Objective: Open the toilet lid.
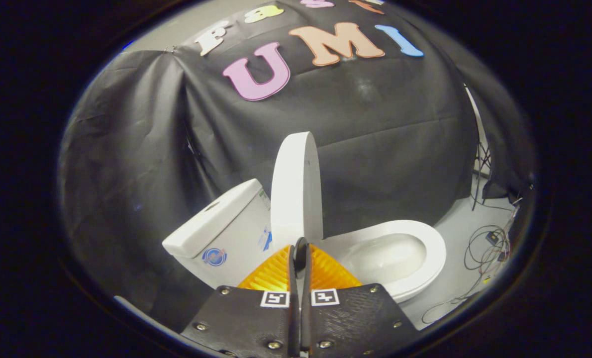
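My gripper [300, 251] has its fingers drawn together, only a thin slit between them, with nothing caught in it. The tips sit at the lower edge of the toilet lid [296, 186]; whether they touch it I cannot tell.

The lid stands raised, close to upright, just ahead of the fingers. The tank [221, 231] is behind it to one side; the seat [425, 243] and open bowl [383, 258] lie on the other.

By my reading the task is nearly done, or done: the lid looks to be past its balance point, or near it.

Handling, as I judge it: a stiff, smooth plastic shell, light, turning on a hinge at its base. The glossy faces would slip under pressure, so the thin rim is the place to work: pinch the free edge, or push on the broad face near the top. If it is short of balance it could drop back and slam on the seat.

Loose cables [487, 246] lie on the floor beyond the bowl, well apart.
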